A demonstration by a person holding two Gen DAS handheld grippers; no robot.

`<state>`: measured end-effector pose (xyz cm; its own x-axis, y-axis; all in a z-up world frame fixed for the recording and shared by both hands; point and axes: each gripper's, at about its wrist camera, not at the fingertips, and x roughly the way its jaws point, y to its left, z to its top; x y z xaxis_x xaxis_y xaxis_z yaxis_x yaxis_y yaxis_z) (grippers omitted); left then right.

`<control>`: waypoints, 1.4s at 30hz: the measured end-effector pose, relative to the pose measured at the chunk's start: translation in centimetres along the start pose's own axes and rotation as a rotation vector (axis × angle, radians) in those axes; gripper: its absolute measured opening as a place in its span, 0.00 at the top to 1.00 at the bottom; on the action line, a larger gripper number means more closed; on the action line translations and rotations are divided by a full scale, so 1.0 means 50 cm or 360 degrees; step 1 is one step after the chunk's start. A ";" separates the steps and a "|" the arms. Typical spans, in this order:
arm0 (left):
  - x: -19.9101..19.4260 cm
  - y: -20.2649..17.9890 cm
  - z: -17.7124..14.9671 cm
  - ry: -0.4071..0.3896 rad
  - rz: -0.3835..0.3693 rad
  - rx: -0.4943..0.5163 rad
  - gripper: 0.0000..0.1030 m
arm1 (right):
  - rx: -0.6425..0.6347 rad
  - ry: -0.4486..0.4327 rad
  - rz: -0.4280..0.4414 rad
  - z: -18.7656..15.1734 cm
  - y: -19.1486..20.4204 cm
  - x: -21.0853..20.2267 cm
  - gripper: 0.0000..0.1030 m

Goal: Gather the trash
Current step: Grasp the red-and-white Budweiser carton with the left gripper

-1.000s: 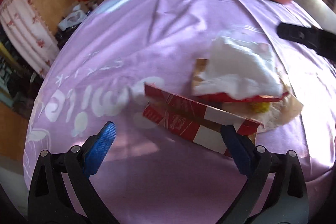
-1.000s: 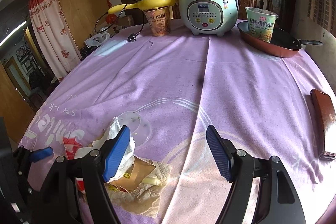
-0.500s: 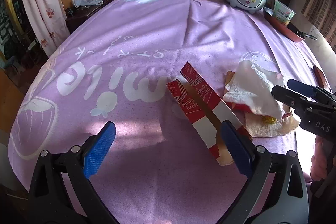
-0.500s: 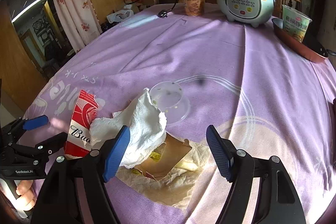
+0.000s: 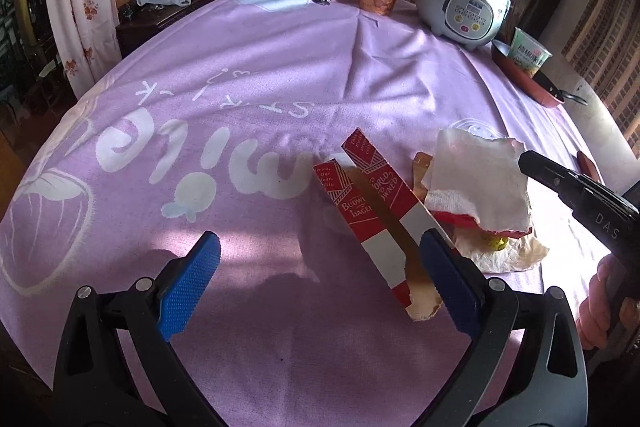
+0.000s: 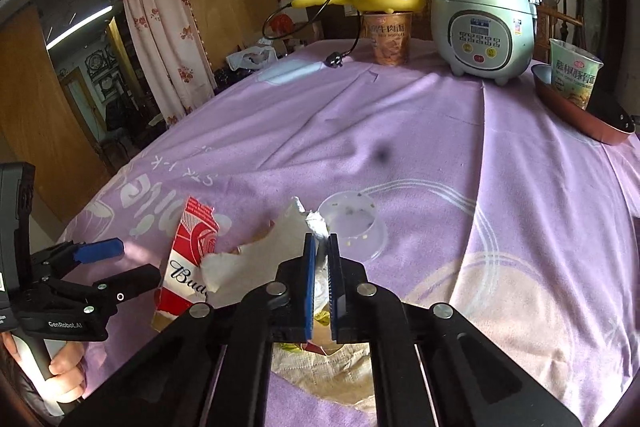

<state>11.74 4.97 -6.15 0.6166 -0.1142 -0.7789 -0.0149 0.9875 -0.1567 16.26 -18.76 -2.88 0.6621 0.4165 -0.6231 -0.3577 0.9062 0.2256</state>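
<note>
A pile of trash lies near the front of the purple tablecloth [image 5: 280, 75]. A red and white beer carton [image 5: 376, 211] lies flat, also in the right wrist view [image 6: 188, 267]. Beside it a white napkin [image 5: 476, 179] covers a red wrapper and brown paper [image 6: 332, 371]. My right gripper [image 6: 319, 267] is shut on the white napkin [image 6: 256, 255] and lifts its edge. My left gripper [image 5: 316, 267] is open and empty, its right finger close to the carton's near end. A clear plastic lid [image 6: 352, 223] lies just beyond the napkin.
At the far edge stand a rice cooker [image 6: 484, 27], a noodle cup [image 6: 388, 39] under a yellow pan [image 6: 384, 1], a power plug [image 6: 335, 59], and a red pan [image 6: 580, 111] holding a green cup [image 6: 574, 73]. A brown case [image 5: 588, 163] lies at the right.
My right gripper has closed on the white napkin and pulled it up. My left gripper stays open and has hardly moved relative to the carton.
</note>
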 end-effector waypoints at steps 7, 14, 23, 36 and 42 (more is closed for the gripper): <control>0.005 -0.048 0.021 0.0014 -0.0122 0.0055 0.07 | 0.0097 -0.0023 -0.0061 0.005 -0.028 -0.007 0.94; 0.082 -0.058 0.034 0.0239 -0.0102 0.0032 0.17 | 0.0128 -0.0007 -0.0065 0.005 -0.036 -0.007 0.93; 0.063 -0.051 0.018 0.0212 -0.0207 0.0063 0.57 | 0.0143 0.0030 -0.0052 0.002 -0.034 0.001 0.91; 0.071 -0.079 0.016 0.0224 -0.0138 0.0143 0.45 | 0.0163 0.0149 -0.0080 -0.010 -0.037 0.038 0.50; 0.066 -0.065 0.019 0.0207 -0.0243 0.0096 0.58 | 0.0184 0.0132 0.0049 -0.008 -0.035 0.044 0.97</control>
<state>14.57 1.47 -7.66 0.5012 -0.2723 -0.8214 0.1203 0.9619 -0.2455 18.07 -19.43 -4.95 0.5937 0.4411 -0.6730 -0.2957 0.8975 0.3273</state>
